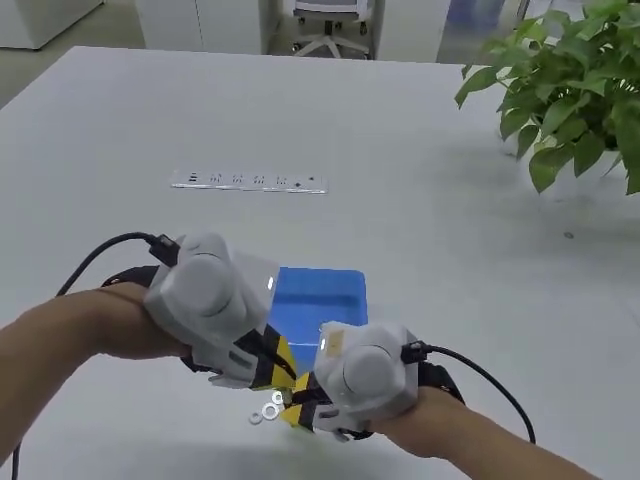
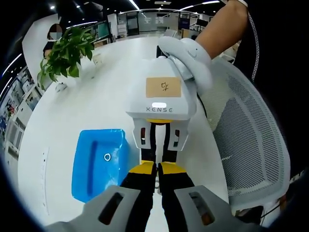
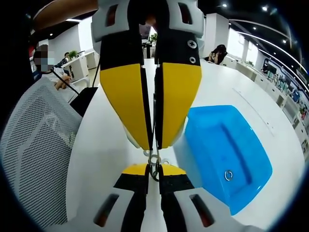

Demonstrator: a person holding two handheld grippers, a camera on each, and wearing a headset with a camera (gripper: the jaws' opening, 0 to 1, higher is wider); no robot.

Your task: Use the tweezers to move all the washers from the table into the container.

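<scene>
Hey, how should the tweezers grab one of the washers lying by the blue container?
Probably from above, pinching the rim: one tip through the hole, one outside. The washers lie flat on the table, leaving no edge to grip sideways.

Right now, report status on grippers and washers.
Left gripper and right gripper tip to tip, both shut on tweezers. One washer in blue container; loose washers on table by the tips. Nothing in the way.

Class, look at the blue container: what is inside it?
One washer lies on the container's floor. In the head view the left tool and right tool cover its near edge.
</scene>
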